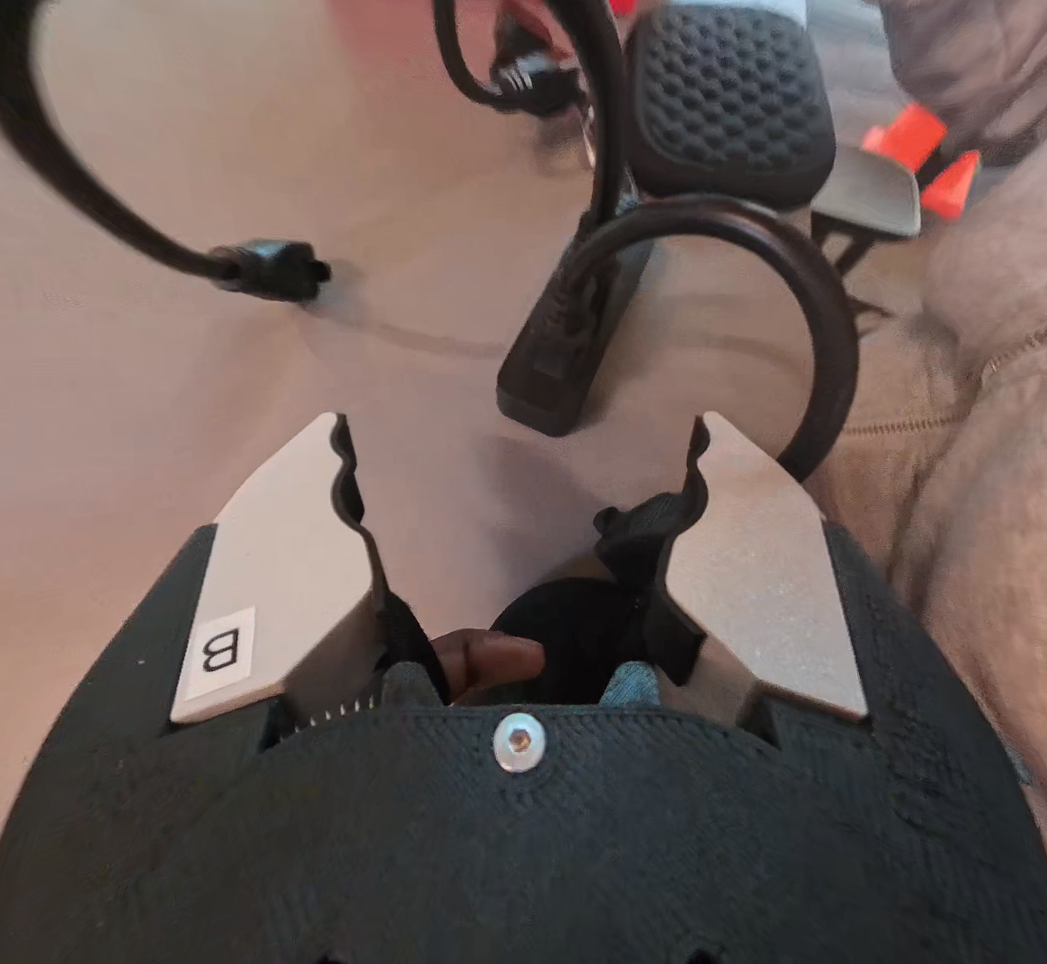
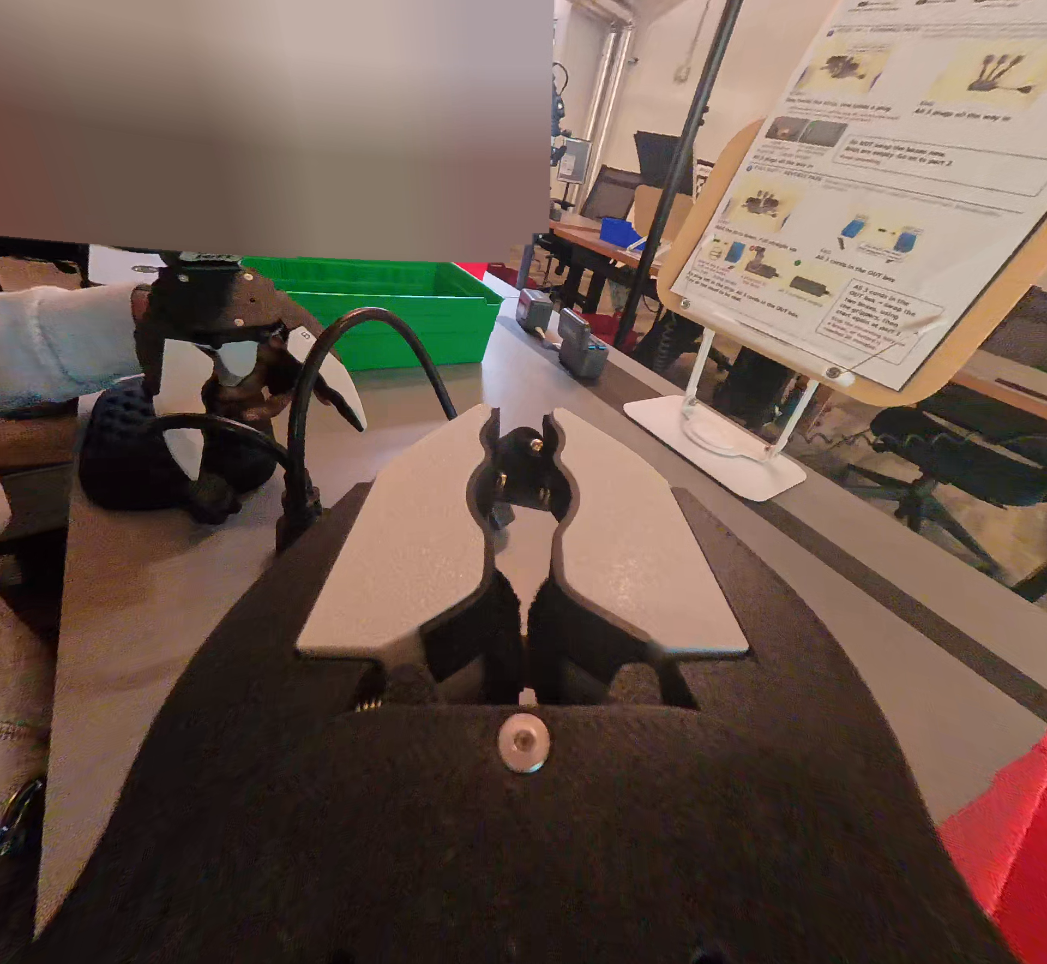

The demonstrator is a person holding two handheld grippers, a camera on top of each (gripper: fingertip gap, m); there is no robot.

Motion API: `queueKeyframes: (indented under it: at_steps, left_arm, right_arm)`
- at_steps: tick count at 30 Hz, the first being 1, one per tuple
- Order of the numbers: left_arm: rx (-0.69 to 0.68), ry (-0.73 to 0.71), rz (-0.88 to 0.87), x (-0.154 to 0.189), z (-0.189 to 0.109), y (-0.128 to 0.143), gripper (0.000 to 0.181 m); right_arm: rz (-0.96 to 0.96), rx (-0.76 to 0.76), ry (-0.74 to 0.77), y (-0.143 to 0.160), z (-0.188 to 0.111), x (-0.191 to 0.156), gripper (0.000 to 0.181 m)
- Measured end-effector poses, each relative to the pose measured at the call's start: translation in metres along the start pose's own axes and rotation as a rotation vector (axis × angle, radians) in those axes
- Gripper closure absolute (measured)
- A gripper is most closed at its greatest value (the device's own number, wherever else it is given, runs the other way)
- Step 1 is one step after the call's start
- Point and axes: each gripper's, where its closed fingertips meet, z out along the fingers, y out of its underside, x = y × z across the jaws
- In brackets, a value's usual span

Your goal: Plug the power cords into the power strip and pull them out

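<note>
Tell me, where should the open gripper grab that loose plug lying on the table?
Judging by its pose, grip the loose plug across its stubby moulded body, not the floppy cord. It lies flat on the table, prongs pointing right, so the left gripper should probably come down from above, closing on its two long sides.

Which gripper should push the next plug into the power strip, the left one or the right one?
The right gripper, probably. It is already shut on a black plug with the prongs pointing outward. The left gripper is open and holds nothing; it hovers near the power strip, so it could steady that.
</note>
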Motion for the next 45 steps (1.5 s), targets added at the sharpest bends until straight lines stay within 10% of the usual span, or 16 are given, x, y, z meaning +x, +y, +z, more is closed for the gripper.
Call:
queueKeyframes:
  at_steps: [16, 23, 28, 34, 45]
  left_arm:
    - [0.935, -0.354, -0.120, -0.028, -0.091, -0.053, 0.087]
    - [0.891, -0.315, -0.106, -0.025, -0.081, -0.052, 0.092]
    - [0.806, -0.331, -0.018, -0.017, -0.069, -0.053, 0.102]
    - [0.665, -0.387, 0.077, -0.013, -0.047, -0.050, 0.107]
    - [0.733, -0.396, -0.011, -0.023, -0.057, -0.049, 0.110]
  right_arm:
    - [-0.045, -0.193, -0.077, 0.026, -0.003, -0.019, 0.169]
    - [-0.119, -0.355, -0.311, 0.071, -0.023, -0.106, 0.169]
    - [-0.074, -0.735, -0.440, 0.130, -0.068, -0.116, 0.177]
    - [0.116, -0.699, -0.332, 0.116, -0.043, -0.121, 0.111]
    - [0.072, -0.945, -0.330, 0.167, -0.019, -0.147, 0.151]
